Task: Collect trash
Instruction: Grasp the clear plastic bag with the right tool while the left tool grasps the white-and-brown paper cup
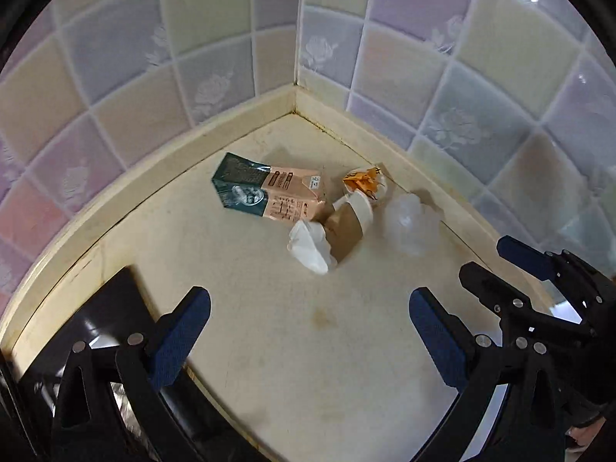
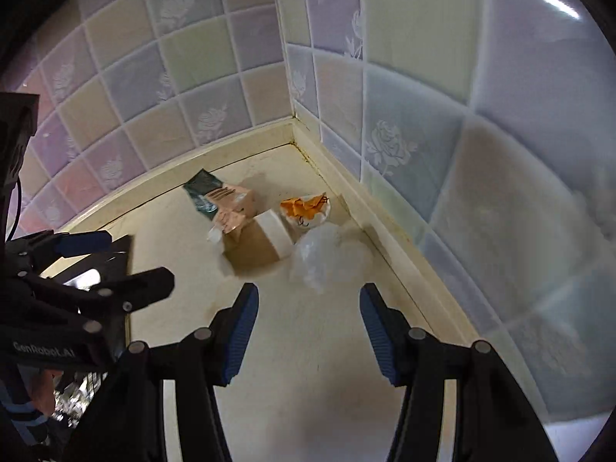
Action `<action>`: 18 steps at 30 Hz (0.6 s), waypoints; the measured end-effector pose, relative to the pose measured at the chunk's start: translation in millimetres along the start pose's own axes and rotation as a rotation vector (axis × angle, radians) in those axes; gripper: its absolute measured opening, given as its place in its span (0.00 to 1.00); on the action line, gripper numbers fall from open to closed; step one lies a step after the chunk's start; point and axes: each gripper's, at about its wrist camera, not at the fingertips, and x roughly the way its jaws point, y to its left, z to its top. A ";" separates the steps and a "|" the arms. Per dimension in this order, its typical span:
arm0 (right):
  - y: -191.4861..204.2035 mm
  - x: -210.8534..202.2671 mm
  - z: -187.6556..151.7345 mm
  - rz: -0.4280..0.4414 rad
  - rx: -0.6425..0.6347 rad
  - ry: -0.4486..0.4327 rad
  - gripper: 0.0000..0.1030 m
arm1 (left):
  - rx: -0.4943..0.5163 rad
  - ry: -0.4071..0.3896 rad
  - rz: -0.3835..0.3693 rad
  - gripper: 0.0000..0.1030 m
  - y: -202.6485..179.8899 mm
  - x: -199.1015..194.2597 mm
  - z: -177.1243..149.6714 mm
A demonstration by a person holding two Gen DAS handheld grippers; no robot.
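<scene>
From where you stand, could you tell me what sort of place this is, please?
Probably a kitchen counter corner: pastel wall tiles, a cream worktop and what looks like a dark stove at the left edge.

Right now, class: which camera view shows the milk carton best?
The left wrist view: the milk carton lies broadside, with its dark end and pink printed side clear. The right wrist view shows it smaller, foreshortened and blurred behind the brown paper cup.

Glossy wall tiles (image 1: pixel 404 77); matt stained counter (image 1: pixel 300 338); printed carton (image 1: pixel 269 192) (cardboard); crinkled clear plastic (image 1: pixel 412 227).
</scene>
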 end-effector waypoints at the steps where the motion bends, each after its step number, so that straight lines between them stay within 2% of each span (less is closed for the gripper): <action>1: -1.0 11.5 2.9 -0.014 -0.007 0.004 0.54 | 0.002 0.007 -0.007 0.99 1.2 11.9 5.8; 4: -6.0 39.4 6.8 -0.033 -0.018 0.027 0.54 | 0.019 0.020 -0.031 0.99 5.2 38.9 20.2; 8: -11.1 67.0 10.4 -0.034 -0.019 0.052 0.54 | 0.035 0.033 -0.019 0.99 12.6 65.0 31.1; 12: -11.7 84.2 12.4 -0.036 -0.029 0.063 0.54 | 0.030 0.056 -0.058 0.99 17.7 81.3 35.4; 17: -16.9 93.7 5.8 0.014 0.012 0.076 0.53 | 0.029 0.083 -0.101 0.99 15.7 99.5 39.3; 18: -19.6 93.7 4.7 0.031 0.026 0.073 0.48 | 0.029 0.089 -0.107 0.99 14.1 103.5 40.2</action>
